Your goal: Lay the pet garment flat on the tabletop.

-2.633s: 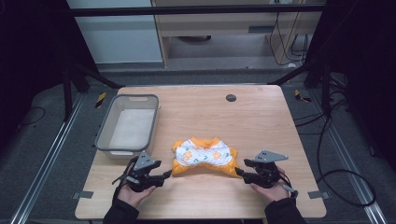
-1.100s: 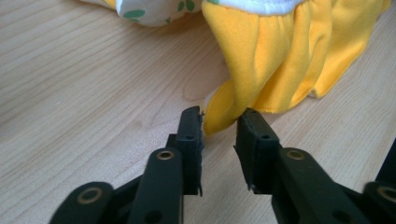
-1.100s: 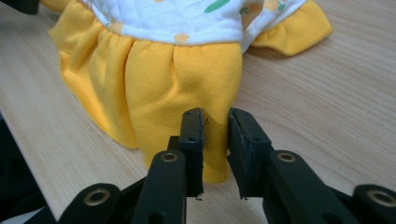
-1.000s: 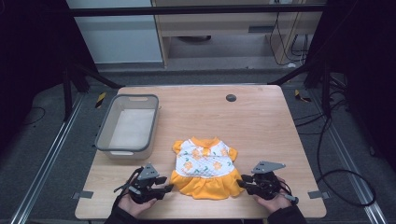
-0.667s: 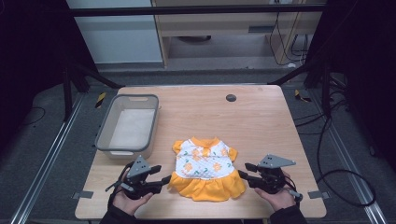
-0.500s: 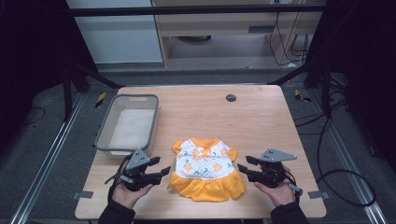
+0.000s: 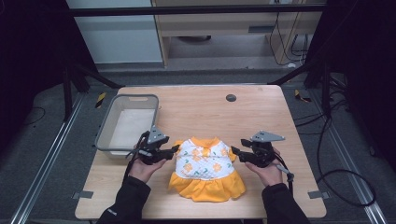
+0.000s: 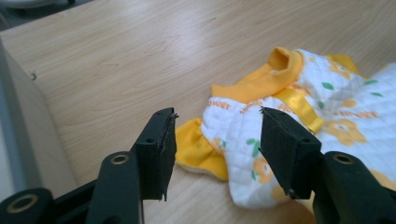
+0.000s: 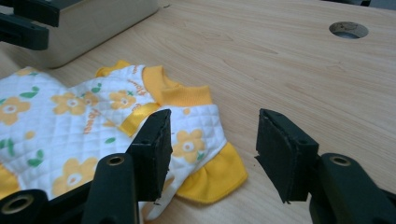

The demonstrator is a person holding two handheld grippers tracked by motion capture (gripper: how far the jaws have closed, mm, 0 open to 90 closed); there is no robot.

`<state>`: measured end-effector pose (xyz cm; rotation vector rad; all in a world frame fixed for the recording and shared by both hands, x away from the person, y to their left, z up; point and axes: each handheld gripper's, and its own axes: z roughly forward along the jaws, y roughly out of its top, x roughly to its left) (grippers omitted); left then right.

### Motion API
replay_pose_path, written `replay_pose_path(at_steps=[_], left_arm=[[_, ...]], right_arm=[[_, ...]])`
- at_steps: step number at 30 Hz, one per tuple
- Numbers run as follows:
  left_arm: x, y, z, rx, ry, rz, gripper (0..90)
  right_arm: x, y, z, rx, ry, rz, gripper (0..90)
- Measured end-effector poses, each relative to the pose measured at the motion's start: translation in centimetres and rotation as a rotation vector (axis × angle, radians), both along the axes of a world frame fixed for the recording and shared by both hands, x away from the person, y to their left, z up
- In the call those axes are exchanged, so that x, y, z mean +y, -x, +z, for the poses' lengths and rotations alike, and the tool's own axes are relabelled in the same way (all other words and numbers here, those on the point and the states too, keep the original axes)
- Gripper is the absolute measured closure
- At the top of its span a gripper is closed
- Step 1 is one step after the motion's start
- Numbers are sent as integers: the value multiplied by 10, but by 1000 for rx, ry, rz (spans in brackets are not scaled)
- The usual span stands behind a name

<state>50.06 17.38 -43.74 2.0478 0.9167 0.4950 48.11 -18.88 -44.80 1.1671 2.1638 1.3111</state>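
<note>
Dress, white quilted top with orange flowers and a yellow skirt, lies flat on the wooden table, collar toward the far edge. Left gripper sits at its left sleeve, right gripper at its right sleeve; both jaw pairs stand apart, gripping nothing. Grey bin stands just beside the left gripper.
</note>
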Motion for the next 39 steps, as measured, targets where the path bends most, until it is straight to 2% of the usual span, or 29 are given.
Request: replay_pose_path(at_steps=[1, 2, 4, 5, 8, 12, 15, 18, 19, 23, 25, 29, 30, 32, 35, 37, 39], left_arm=[[-1, -5, -4, 11, 5, 1, 454], [-4, -11, -10, 25, -5, -2, 452], [-10, -19, -20, 57, -34, 9, 451], [-12, -21, -24, 69, -35, 9, 451], [-18, -27, -33, 76, -62, 25, 451], [-20, -35, -43, 108, -64, 38, 455], [-21, -37, -47, 121, -82, 30, 465], [-22, -38, -51, 136, -87, 32, 491], [-22, -38, -52, 147, -90, 32, 524], [-27, -36, -55, 155, -113, 20, 576], [-29, -36, -55, 157, -112, 15, 626], [-29, -36, -55, 164, -112, 10, 725], [-29, -37, -54, 168, -108, 12, 725], [-28, -38, -54, 184, -95, 21, 786], [-27, -38, -52, 198, -83, 34, 804], [-28, -36, -50, 186, -91, 37, 817], [-27, -33, -45, 161, -94, 31, 833]], right_arm=[[1, -3, -2, 0, 2, 0, 458], [6, -11, -7, 13, 14, -3, 465], [8, -14, -10, 25, 22, -6, 468], [12, -21, -17, 41, 42, -11, 474], [16, -25, -23, 56, 63, -11, 480], [24, -36, -39, 103, 112, -4, 486], [26, -37, -44, 112, 135, -1, 489], [29, -38, -49, 139, 150, 6, 524], [30, -38, -51, 147, 153, 9, 534], [31, -38, -51, 167, 142, 3, 580], [32, -38, -51, 173, 145, 12, 635], [36, -38, -49, 211, 131, 20, 756], [36, -38, -49, 211, 131, 20, 756], [35, -38, -49, 213, 120, 16, 797], [35, -38, -48, 203, 123, 14, 810], [36, -36, -46, 197, 122, 13, 816], [36, -34, -40, 165, 112, 14, 818]])
